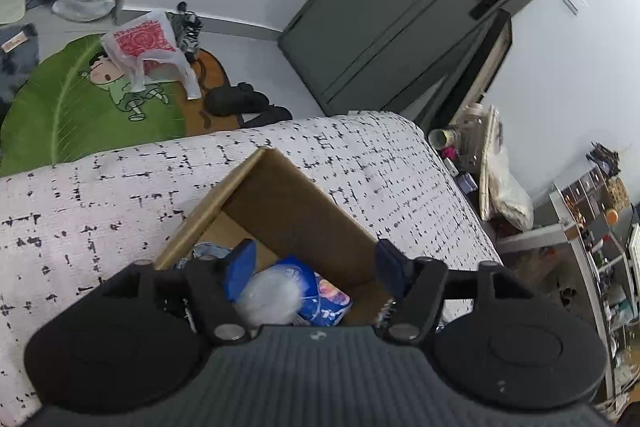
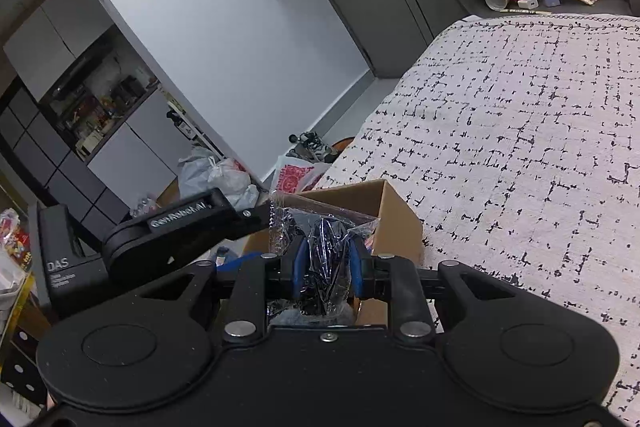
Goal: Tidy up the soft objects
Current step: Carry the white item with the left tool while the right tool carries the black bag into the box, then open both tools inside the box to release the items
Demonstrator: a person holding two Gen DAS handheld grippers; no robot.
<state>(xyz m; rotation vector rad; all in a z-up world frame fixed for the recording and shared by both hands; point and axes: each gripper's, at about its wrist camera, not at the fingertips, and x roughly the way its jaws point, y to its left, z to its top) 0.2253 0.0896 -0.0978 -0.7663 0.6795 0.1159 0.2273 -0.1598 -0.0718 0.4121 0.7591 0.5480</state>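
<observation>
In the cardboard box (image 1: 288, 203) on the bed (image 1: 100, 195) I see a blue-and-clear packet (image 1: 296, 291), under my left tool (image 1: 316, 259), which is spread wide and empty. My right tool (image 2: 327, 261) pinches a dark plastic-wrapped bundle (image 2: 326, 247) over that box.

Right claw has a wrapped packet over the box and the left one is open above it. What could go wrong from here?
1. The right claw pinches the crinkly packet near the box edge; released early, it may land on the bed.
2. The left claw hangs open above the blue pack, close to the right claw: they could bump.
</observation>
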